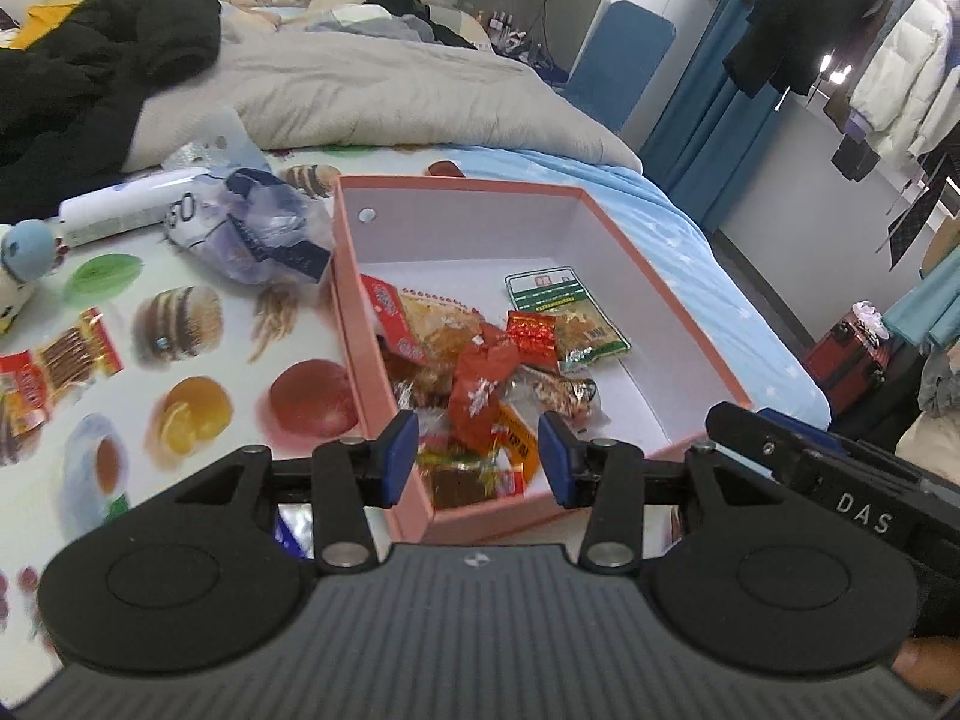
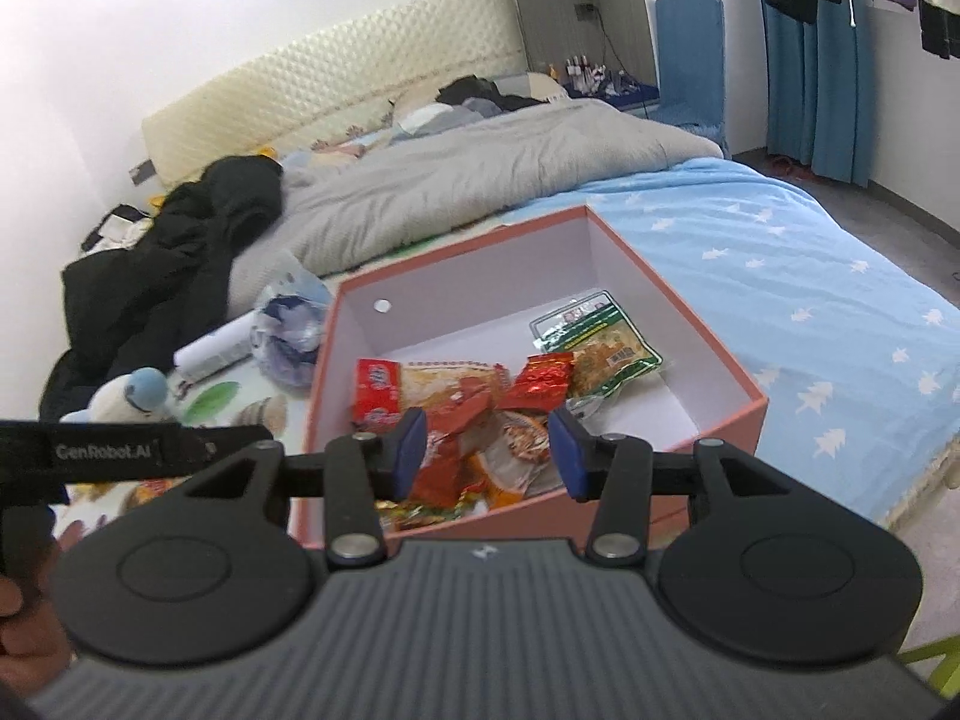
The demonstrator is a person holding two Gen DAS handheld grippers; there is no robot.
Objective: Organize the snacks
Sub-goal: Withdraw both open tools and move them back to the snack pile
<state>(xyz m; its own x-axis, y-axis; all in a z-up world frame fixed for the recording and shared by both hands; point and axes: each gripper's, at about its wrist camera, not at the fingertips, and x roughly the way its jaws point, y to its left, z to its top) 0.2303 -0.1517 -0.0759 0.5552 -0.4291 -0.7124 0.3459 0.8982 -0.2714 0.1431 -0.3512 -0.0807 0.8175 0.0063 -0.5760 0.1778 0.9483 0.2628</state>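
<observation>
With both the left gripper and right gripper parted and empty above the pink box of snacks, the next move seemingly means fetching the packet lying left on the mat.

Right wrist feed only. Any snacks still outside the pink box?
Observer: Yes. A red-and-yellow snack packet lies on the fruit-print mat, left of the pink box.
Operator: Left claw holding anything?
Observer: No. The left claw is open and empty, over the box's near end.
Operator: Anything on the floor past the bed's right edge?
Observer: A red suitcase stands there.
</observation>
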